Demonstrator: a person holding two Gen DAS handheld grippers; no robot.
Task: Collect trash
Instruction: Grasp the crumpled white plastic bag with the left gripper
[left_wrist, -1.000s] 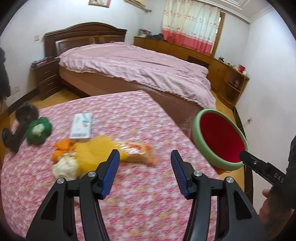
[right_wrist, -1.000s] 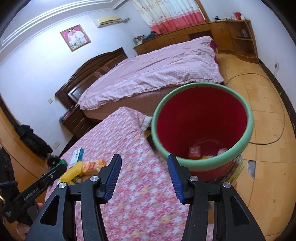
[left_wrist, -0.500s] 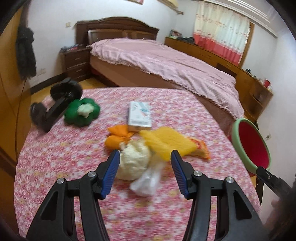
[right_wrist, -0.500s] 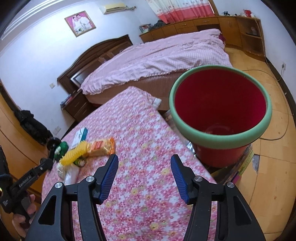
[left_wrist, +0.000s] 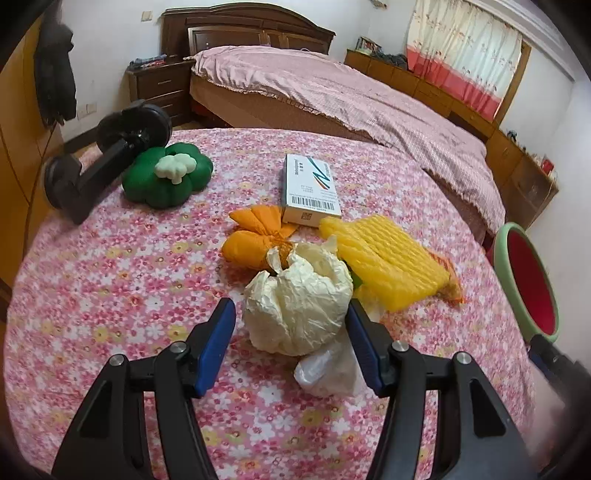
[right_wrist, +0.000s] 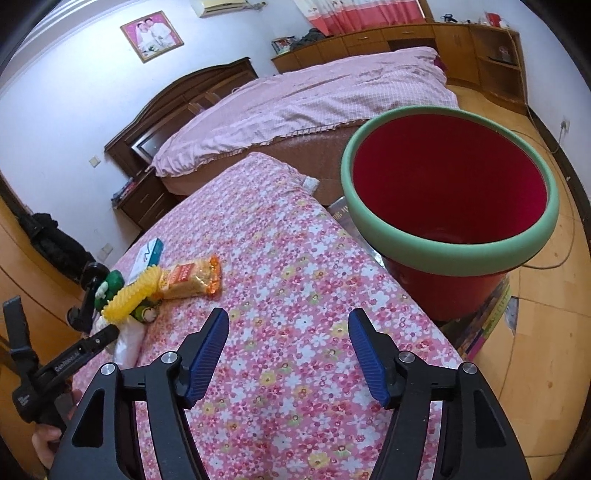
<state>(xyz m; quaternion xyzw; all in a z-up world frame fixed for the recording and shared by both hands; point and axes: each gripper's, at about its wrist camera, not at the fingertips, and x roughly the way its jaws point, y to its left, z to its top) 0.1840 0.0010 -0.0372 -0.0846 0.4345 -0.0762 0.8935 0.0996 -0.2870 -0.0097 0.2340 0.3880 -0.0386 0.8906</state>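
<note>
A crumpled cream paper ball (left_wrist: 299, 302) lies on the floral tablecloth (left_wrist: 110, 295), between the jaws of my left gripper (left_wrist: 289, 314). Those jaws are opening; the left pad stands clear of the paper, so the gripper is open. Against the ball lie a clear plastic bag (left_wrist: 328, 369), yellow foam netting (left_wrist: 388, 266), an orange bundle (left_wrist: 255, 236) and a white box (left_wrist: 310, 188). My right gripper (right_wrist: 289, 321) hovers over bare cloth, its jaws opening with nothing between them. The red bin with a green rim (right_wrist: 443, 251) stands beside the table, right of it. An orange snack packet (right_wrist: 192, 280) lies by the netting.
A green pumpkin-shaped toy (left_wrist: 166, 177) and a black stand (left_wrist: 107, 155) sit at the table's far left. A bed with a pink cover (left_wrist: 332, 92) is behind the table. The table edge drops off next to the bin, and wooden floor (right_wrist: 535, 350) lies to the right.
The left gripper swung from the bin side toward the trash pile and sank; the paper ball now sits between its jaws. The right gripper drew back from the bin and its jaws widened.
</note>
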